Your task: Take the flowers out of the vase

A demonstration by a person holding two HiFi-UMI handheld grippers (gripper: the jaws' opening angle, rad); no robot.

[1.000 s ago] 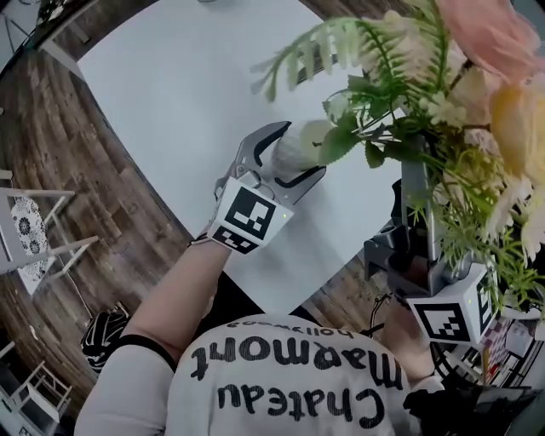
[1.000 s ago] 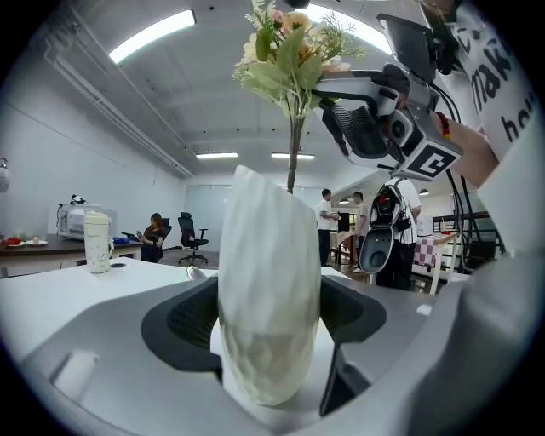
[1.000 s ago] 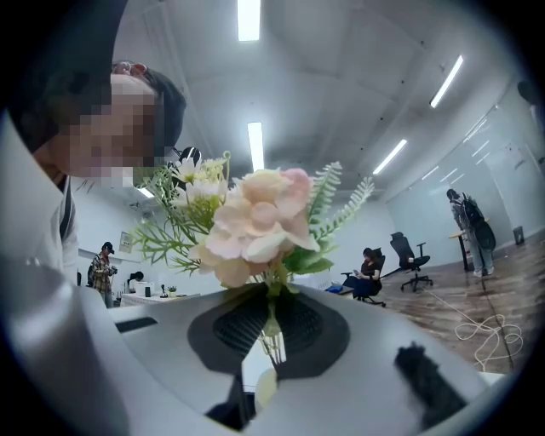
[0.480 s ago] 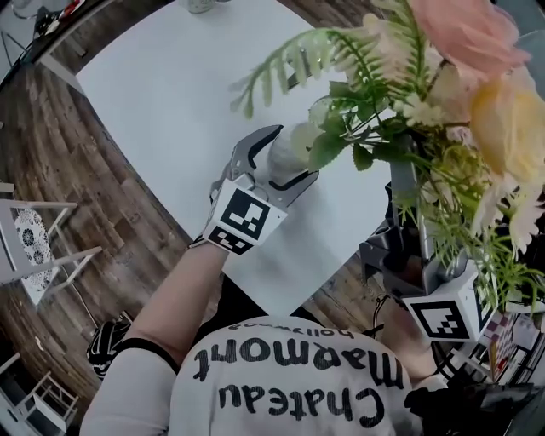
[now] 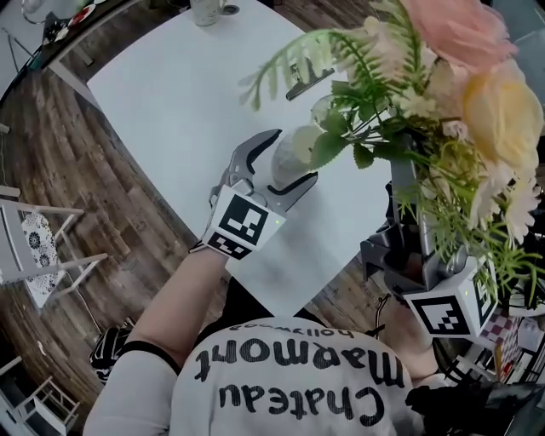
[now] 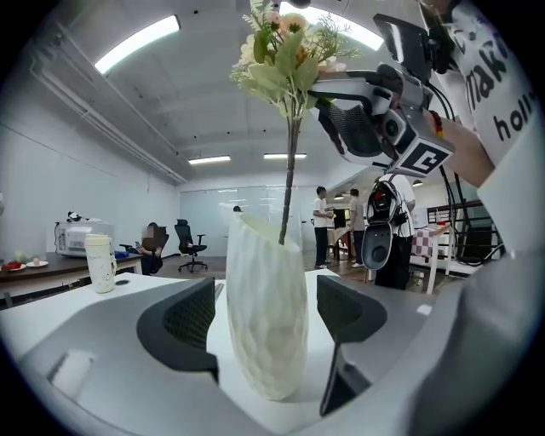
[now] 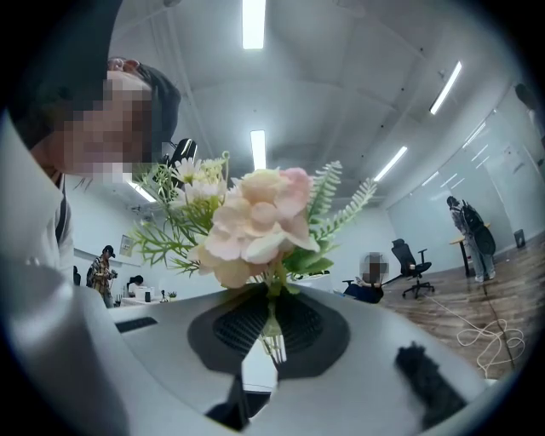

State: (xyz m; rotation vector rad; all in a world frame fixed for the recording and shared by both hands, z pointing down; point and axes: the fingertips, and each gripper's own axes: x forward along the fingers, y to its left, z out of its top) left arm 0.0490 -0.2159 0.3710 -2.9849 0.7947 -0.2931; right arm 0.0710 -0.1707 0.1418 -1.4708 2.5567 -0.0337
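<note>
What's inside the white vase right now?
One thin green stem from the flowers goes down into the mouth of the vase. The vase is not see-through, so the stem's bottom end, and anything else inside, is hidden.

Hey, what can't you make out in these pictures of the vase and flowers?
Stem ends of the flowers: left gripper view, inside the opaque vase.
Right gripper pinch point: head view, behind leaves.
Mug: head view, cut by top edge.
</note>
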